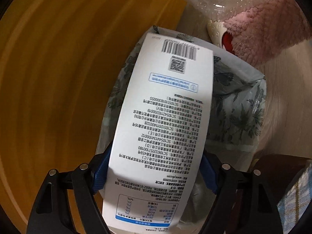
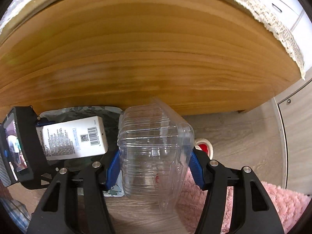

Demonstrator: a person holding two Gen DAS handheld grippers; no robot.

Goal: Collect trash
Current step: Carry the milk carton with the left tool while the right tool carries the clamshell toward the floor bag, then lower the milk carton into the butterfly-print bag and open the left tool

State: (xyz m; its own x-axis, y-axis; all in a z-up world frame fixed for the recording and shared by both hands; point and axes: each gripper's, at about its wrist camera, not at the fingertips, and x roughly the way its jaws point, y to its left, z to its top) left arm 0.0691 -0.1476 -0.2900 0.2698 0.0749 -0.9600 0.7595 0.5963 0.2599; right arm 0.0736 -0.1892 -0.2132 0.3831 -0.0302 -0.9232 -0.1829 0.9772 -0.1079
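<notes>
Left claw [image 1: 154, 173] grips a white carton [image 1: 161, 128] above the lined bin [image 1: 243, 113]. Right claw [image 2: 154, 169] clamps a clear clamshell [image 2: 154, 152]. Deposit step; next, likely release over the opening.

— Where does everything sit around the bin [image 1: 243, 117]?

— The carton [image 1: 156, 128] hangs right over the bin's mouth, clamped between the left gripper [image 1: 154, 171] fingers. Right of the bin, the clear plastic container [image 2: 154, 148] sits pinched in the right gripper [image 2: 154, 171].

— And behind the bin?

— The wooden panel [image 2: 146, 48]. The slipper [image 2: 203, 146] and fluffy rug [image 2: 273, 204] lie on the floor [image 2: 234, 132], right of the bin.
</notes>
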